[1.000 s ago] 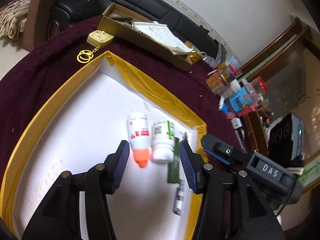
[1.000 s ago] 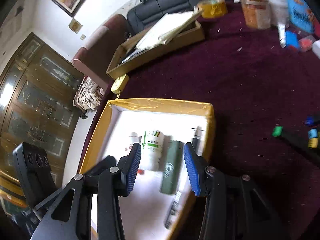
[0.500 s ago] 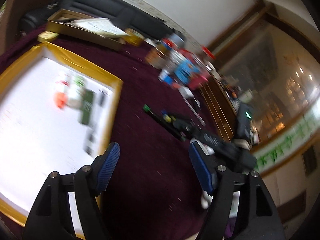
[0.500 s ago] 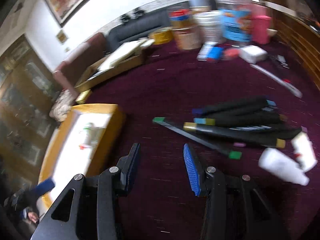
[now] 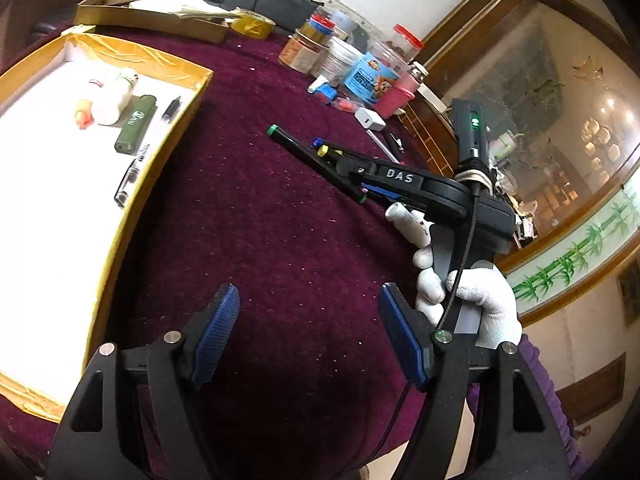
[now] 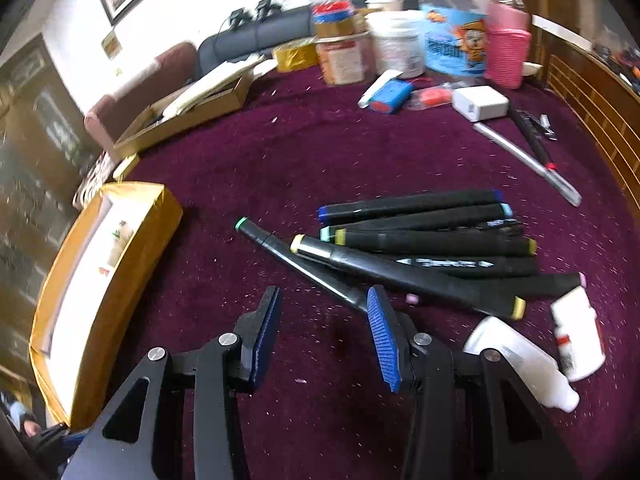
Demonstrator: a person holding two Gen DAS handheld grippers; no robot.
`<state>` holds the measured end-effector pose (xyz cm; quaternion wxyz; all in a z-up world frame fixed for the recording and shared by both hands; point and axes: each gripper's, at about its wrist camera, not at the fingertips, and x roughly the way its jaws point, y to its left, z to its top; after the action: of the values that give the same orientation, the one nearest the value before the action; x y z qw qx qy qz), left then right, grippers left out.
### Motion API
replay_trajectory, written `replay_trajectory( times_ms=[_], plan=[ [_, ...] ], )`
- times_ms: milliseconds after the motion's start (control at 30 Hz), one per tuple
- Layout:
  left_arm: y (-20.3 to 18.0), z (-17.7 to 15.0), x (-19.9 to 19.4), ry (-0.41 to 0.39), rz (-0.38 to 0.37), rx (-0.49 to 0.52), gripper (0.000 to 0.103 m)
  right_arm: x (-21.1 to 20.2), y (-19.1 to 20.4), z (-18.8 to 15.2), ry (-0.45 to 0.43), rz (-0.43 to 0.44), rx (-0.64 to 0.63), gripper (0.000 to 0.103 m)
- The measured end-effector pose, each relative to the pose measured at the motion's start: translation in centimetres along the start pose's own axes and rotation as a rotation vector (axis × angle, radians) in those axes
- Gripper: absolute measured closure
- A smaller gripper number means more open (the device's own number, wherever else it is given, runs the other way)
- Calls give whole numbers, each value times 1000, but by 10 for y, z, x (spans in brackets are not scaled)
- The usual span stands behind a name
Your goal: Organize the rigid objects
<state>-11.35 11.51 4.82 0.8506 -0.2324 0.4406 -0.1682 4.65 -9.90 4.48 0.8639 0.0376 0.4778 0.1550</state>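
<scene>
A white tray with a yellow taped rim (image 5: 160,152) lies at the left on the maroon cloth. It holds two white bottles (image 5: 112,100), a green lighter (image 5: 136,124) and a pen (image 5: 172,108). My left gripper (image 5: 308,312) hangs open over bare cloth to the right of the tray, with nothing between its fingers. My right gripper (image 6: 324,308) is open and empty just in front of a pile of black markers (image 6: 420,240). A green-capped marker (image 6: 280,248) runs behind its right finger. Two white bottles (image 6: 516,360) lie at its right.
Jars and tubs (image 6: 396,48) stand at the back, beside a flat cardboard box (image 6: 192,112). A white charger (image 6: 480,102), a blue pack (image 6: 390,98) and a long silver pen (image 6: 528,160) lie beyond the markers. A white-gloved hand (image 5: 472,300) holds the right gripper.
Both grippers have swung right, from over the tray to the maroon cloth by the markers. The left jaws stand wider than a second ago.
</scene>
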Motion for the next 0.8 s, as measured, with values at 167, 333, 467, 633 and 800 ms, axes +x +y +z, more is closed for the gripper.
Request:
replay_trajectory(
  times_ms=[167, 333, 467, 633, 800],
  plan=[
    [3, -3, 4, 10, 3, -12, 32, 14, 10, 4, 25, -58, -61, 63],
    [3, -8, 8, 32, -3, -7, 32, 30, 23, 10, 63, -110, -130, 63],
    [5, -9, 9, 39, -6, -12, 32, 38, 34, 3, 86, -131, -158, 84],
    [10, -8, 10, 41, -7, -31, 32, 28, 41, -15, 119, -30, -115, 90],
    [10, -9, 13, 51, -13, -35, 32, 12, 50, -48, 188, 191, -66, 90]
  ],
)
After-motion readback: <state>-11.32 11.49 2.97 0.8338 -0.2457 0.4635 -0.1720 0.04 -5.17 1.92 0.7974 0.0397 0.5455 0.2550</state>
